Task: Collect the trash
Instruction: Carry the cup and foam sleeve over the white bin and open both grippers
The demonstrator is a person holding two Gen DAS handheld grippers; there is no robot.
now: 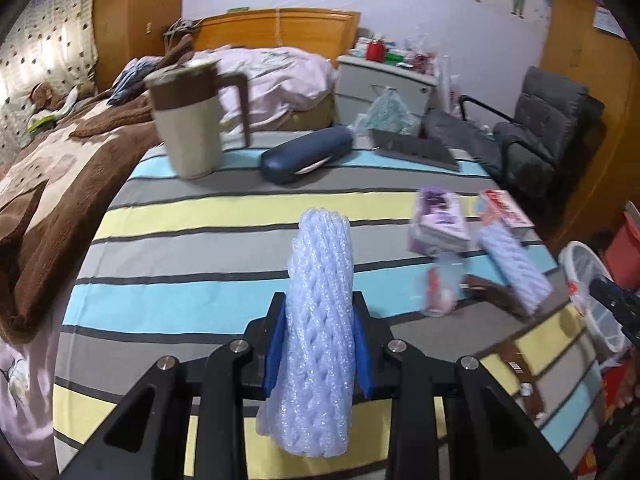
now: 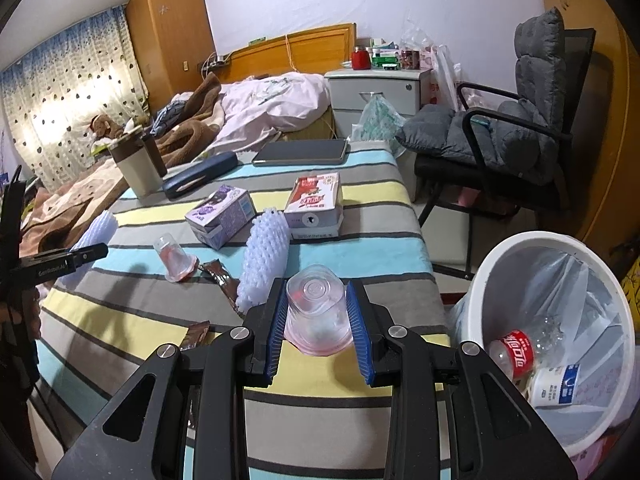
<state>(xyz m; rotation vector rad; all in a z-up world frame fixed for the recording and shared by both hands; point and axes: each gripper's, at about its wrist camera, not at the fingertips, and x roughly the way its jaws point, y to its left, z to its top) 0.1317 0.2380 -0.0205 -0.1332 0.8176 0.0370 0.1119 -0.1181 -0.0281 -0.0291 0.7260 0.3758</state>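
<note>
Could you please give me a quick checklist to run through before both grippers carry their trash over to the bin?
1. Left gripper shut on the foam net sleeve: ok.
2. Right gripper shut on the clear plastic cup: ok.
3. White trash bin open, lined, with room above the bottles inside: ok.
4. Bin on the right gripper's side, beside the striped table: ok.
5. Table cleared of trash: not ok; a second foam sleeve, another cup and wrappers remain.
6. Cup empty of liquid: cannot tell.
</note>
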